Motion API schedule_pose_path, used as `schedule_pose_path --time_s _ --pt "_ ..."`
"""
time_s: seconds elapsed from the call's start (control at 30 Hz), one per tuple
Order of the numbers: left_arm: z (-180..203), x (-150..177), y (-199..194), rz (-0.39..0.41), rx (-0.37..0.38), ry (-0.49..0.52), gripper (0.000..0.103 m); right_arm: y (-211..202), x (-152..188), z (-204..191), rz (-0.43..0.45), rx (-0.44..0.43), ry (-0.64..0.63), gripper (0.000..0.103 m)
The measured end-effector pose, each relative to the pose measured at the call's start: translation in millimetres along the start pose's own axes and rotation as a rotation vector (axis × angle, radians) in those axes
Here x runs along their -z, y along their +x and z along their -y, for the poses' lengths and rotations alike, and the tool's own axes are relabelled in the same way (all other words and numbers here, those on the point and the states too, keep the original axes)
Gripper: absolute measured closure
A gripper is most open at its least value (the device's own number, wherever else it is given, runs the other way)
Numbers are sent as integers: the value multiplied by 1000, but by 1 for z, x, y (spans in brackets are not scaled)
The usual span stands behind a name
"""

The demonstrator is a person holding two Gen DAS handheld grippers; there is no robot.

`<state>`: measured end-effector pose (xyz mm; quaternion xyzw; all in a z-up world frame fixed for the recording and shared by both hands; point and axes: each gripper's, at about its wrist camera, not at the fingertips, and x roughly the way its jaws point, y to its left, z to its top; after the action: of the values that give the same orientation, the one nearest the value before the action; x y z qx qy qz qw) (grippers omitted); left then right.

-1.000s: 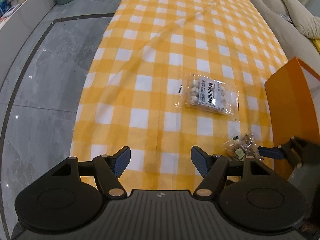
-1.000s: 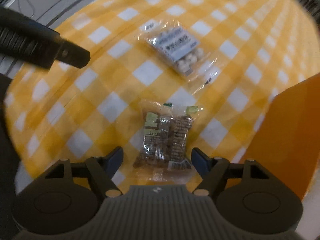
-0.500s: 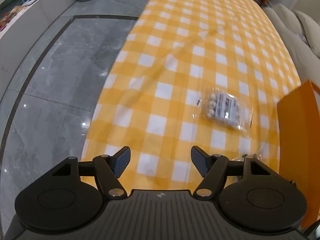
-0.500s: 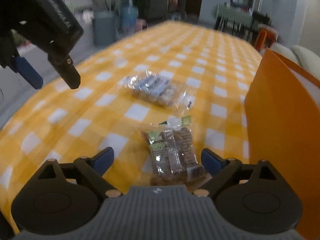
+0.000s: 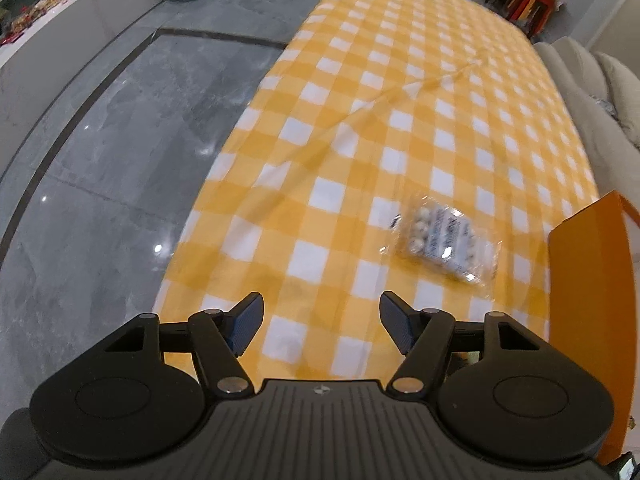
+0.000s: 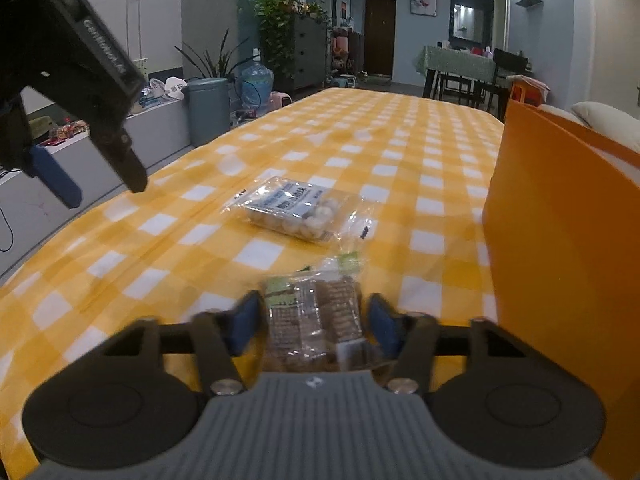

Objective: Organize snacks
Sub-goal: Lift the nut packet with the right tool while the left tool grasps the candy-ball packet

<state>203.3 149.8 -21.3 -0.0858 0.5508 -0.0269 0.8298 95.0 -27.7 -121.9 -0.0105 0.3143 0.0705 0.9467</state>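
Note:
A clear pack of brown biscuits (image 6: 312, 312) lies on the yellow checked tablecloth (image 6: 400, 148), between the fingers of my right gripper (image 6: 314, 320). Its jaws are closing, and a thin gap still shows on each side of the pack. A clear pack of white balls (image 6: 300, 210) (image 5: 444, 242) lies farther out. An orange open box (image 6: 560, 240) (image 5: 588, 280) stands to the right of both packs. My left gripper (image 5: 320, 312) (image 6: 104, 190) hovers above the table's near left corner, its jaws closing slightly with nothing between them.
The table's left edge drops to a grey tiled floor (image 5: 100, 160). A beige sofa (image 5: 592, 92) runs along the table's right side. A grey bin (image 6: 208, 112) and plants stand beyond the far left.
My right gripper sank lower, tilted up toward level, and slid around the biscuit pack with its jaws narrowing. The left gripper's view swung slightly, so the biscuit pack left it.

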Motion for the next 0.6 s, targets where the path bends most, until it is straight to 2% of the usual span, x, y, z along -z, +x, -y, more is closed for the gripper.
schedule_pose_path --time_s 0.17,0.3,0.43,0.5,0.6 --pt "15 -4 -9 94 107 61 25 4 1 -1 1 0 -12 56" --pt "37 -11 -18 189 181 209 23 2 2 -3 4 8 -22 56" --pt "59 -18 -27 226 367 472 16 2 2 -5 6 15 -30 56" --pt "73 -17 -29 236 398 643 16 1 2 -4 5 12 -25 56" --pt "91 -8 -22 229 398 916 15 1 2 -1 3 4 -14 56"
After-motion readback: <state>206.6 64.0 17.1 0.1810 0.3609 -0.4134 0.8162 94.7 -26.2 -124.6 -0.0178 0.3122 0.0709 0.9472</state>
